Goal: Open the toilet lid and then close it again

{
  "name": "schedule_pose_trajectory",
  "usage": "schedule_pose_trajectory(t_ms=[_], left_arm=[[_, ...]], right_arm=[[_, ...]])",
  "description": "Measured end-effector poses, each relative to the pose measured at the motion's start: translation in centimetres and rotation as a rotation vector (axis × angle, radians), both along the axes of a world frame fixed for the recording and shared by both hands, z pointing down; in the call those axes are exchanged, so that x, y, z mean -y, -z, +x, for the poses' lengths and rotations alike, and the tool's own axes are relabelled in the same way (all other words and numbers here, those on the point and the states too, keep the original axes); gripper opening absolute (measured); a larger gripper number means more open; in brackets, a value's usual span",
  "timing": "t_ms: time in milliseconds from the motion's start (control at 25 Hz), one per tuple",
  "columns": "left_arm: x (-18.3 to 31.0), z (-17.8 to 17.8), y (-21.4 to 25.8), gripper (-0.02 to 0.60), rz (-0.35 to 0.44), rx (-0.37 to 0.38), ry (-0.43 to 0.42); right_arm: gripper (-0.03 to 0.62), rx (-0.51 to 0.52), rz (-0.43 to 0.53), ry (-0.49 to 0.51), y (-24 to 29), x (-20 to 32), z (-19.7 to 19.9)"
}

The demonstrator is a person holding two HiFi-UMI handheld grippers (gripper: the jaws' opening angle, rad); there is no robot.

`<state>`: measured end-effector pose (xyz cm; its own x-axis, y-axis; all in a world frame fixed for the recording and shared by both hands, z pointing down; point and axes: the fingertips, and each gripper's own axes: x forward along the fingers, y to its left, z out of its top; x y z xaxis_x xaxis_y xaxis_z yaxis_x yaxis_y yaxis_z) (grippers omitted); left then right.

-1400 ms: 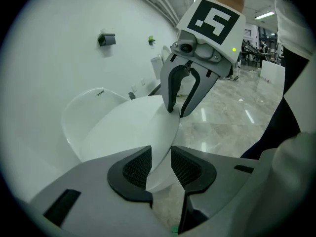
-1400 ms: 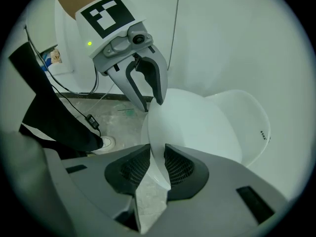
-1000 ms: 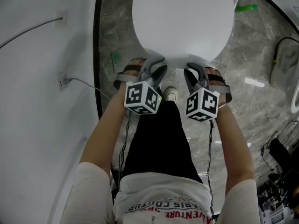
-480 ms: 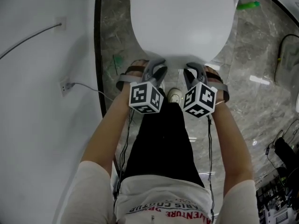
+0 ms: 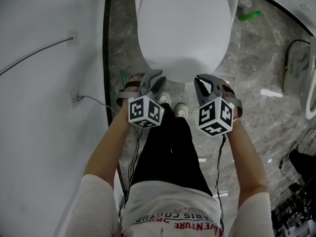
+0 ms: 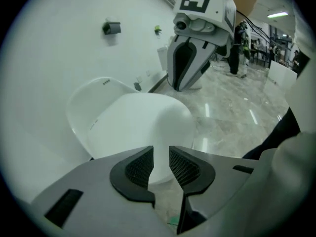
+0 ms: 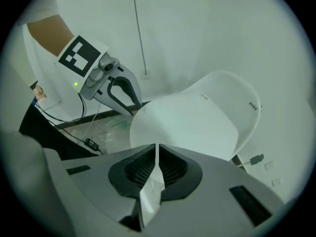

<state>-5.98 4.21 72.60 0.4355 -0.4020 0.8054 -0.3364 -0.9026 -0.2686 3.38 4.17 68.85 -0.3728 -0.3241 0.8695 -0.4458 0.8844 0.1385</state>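
Note:
The white toilet lid [image 5: 185, 28] lies down flat over the bowl, at the top middle of the head view. My left gripper [image 5: 156, 78] hovers just off the lid's front left edge. Its jaws have just been closing, but a gap remains and nothing is between the pads [image 6: 139, 166]. The lid [image 6: 143, 127] shows beyond that gap. My right gripper [image 5: 201, 81] hangs off the front right edge, jaws nearly together and empty. Each gripper view shows the other gripper beside the lid: the right gripper [image 6: 187, 68] and the left gripper [image 7: 121, 90], with the lid [image 7: 182, 122] below.
A white wall runs down the left, with a socket [image 5: 75, 98] and a cable on it. The floor is grey marble. A green object [image 5: 249, 15] lies right of the toilet, and cables lie at the far right. The person's shoes [image 5: 180, 110] stand just before the bowl.
Both grippers have come away from the lid's front edge and spread apart, the left one shifting left. More of the toilet's back part is now in the head view.

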Motion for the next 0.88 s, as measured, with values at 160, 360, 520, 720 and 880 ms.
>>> schedule_pose_trajectory(t_ms=[160, 360, 520, 720, 880], left_arm=[[2.3, 0.4, 7.7, 0.026, 0.102, -0.109, 0.102], [4.4, 2.0, 19.1, 0.008, 0.239, -0.255, 0.172], [4.8, 2.7, 29.1, 0.008, 0.321, -0.413, 0.261], [2.6, 2.7, 40.1, 0.008, 0.363, -0.570, 0.368], [1.4, 2.1, 48.3, 0.006, 0.391, -0.726, 0.453]], right_arm=[[0.023, 0.045, 0.091, -0.055, 6.8, 1.5, 1.0], [0.015, 0.115, 0.202, -0.109, 16.5, 2.9, 1.7], [0.015, 0.168, 0.317, -0.145, 25.3, 3.4, 2.0], [0.015, 0.243, 0.419, -0.182, 36.0, 1.0, 1.7], [0.015, 0.345, 0.479, -0.237, 43.1, -0.6, 1.2]])
